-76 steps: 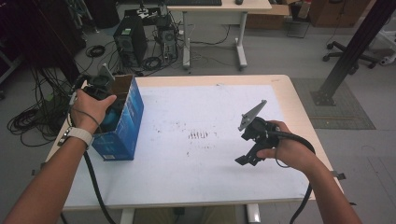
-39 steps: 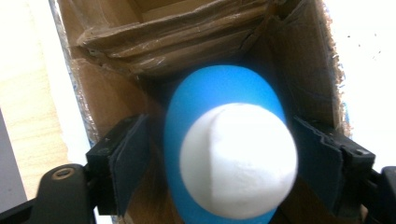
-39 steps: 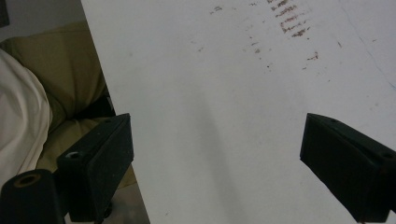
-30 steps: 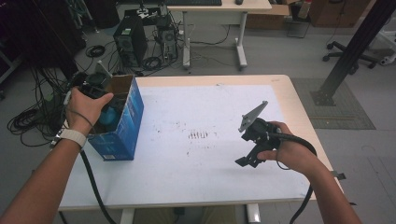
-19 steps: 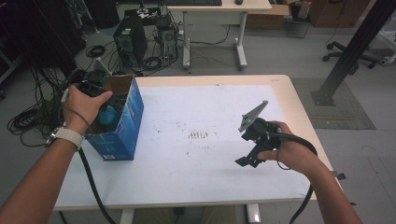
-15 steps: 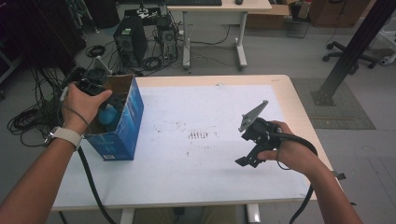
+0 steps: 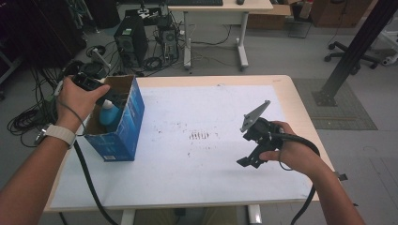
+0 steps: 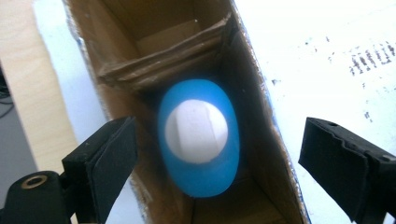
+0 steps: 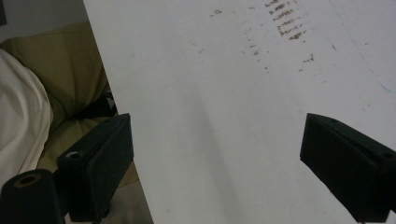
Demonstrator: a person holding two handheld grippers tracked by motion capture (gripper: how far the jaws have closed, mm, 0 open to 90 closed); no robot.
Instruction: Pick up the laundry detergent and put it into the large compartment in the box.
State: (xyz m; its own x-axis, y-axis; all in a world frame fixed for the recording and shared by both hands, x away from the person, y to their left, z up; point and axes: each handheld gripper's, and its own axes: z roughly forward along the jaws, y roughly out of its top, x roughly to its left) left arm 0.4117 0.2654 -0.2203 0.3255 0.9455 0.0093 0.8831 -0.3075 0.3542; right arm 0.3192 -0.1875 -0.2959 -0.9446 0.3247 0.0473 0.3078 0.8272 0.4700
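A blue bottle [image 8: 198, 135] with a white cap stands upright inside an open blue cardboard box [image 7: 124, 131] at the table's left. In the high view the bottle [image 7: 109, 112] shows through the box's open top. My left gripper [image 8: 219, 144] hangs above it, pointing down into the box. Its jaws have just been opening and now stand wide on either side of the bottle, without touching it. From above, my left gripper [image 7: 101, 93] is mostly hidden under the hand. My right gripper [image 7: 251, 157] hovers open over the white table sheet [image 9: 224, 93] at the right, with nothing between its jaws.
A folded cardboard flap [image 8: 163, 60] lies inside the box beyond the bottle. The white sheet carries a patch of dark marks [image 7: 199, 136] in the middle. Cables and computer towers [image 7: 133, 40] sit on the floor behind the table.
My left hand has lifted a little above the box and its gripper has let go of the bottle, which stays inside. The right hand has kept still.
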